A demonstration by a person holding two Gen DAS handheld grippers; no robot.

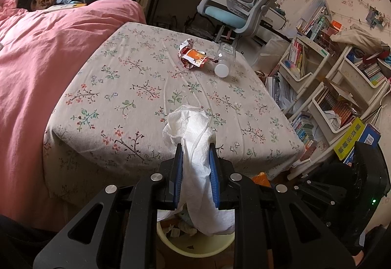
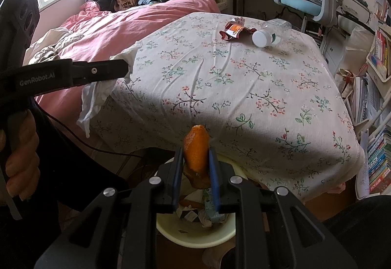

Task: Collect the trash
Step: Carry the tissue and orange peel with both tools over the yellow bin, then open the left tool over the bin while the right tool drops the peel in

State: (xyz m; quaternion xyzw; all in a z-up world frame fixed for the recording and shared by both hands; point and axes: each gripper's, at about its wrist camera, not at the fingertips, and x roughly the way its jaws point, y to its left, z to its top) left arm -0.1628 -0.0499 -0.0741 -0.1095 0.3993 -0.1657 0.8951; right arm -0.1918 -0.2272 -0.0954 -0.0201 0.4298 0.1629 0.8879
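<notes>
Two claws loaded over pale round bin (image 2: 195,237): left gripper (image 1: 195,166) clamped on crumpled white tissue (image 1: 190,127), right gripper (image 2: 195,171) on orange peel (image 2: 195,146). Next: release both. Remaining at table's far edge: red wrapper (image 1: 194,57), clear bottle (image 1: 224,59).

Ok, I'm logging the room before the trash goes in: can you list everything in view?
tissue: 1, white, clamped in left gripper
peel: 1, orange, clamped in right gripper
bin: 1, cream, on floor below both grippers, trash inside
wrapper: 1, red-orange, far end of bed
bottle: 1, clear with white cap, lying beside wrapper
sheet: 1, floral, on bed
duvet: 1, pink, left
chair: 1, grey-blue, at desk
bookshelves: several, white, right
left gripper: 1, black, shut
right gripper: 1, black, shut
hand: 1, on left gripper's handle
</notes>
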